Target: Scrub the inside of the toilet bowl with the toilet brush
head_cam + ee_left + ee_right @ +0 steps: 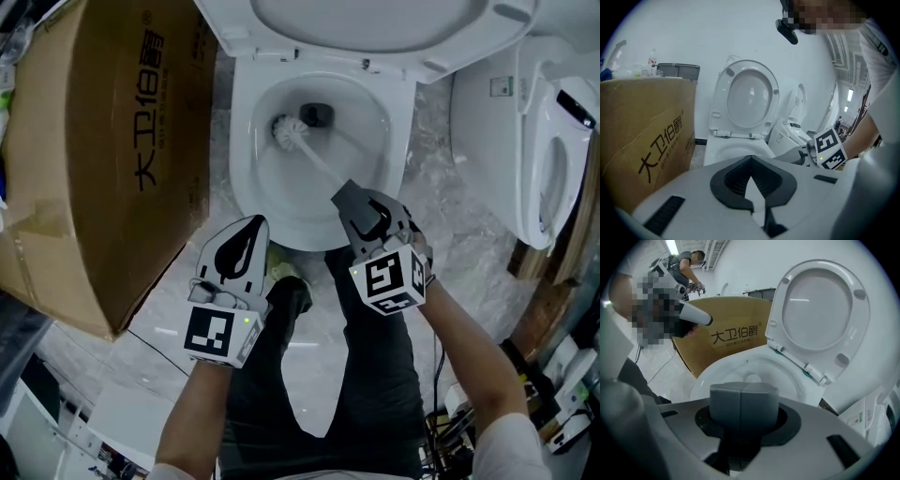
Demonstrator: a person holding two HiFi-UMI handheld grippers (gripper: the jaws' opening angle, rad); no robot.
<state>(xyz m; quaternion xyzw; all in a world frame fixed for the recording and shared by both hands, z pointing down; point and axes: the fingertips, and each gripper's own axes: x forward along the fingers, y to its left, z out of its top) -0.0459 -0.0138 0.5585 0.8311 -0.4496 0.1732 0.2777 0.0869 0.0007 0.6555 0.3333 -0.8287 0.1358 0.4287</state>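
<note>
The white toilet bowl [246,141] stands open, its lid [366,23] raised. The toilet brush [286,131] has its white bristle head low in the bowl by the dark drain, left of centre. Its pale shaft slants down-right to a grey handle [350,199]. My right gripper [367,214] is shut on that handle, which fills its jaws as a grey block [743,401] above the bowl [717,376]. My left gripper [251,225] hovers off the bowl's front rim, shut, with nothing in its jaws [751,159].
A big brown cardboard box [103,141] stands close on the toilet's left. A second white toilet [544,141] sits at the right. The person's dark-trousered legs [309,375] stand before the bowl. Cables and clutter lie at the lower right [450,412].
</note>
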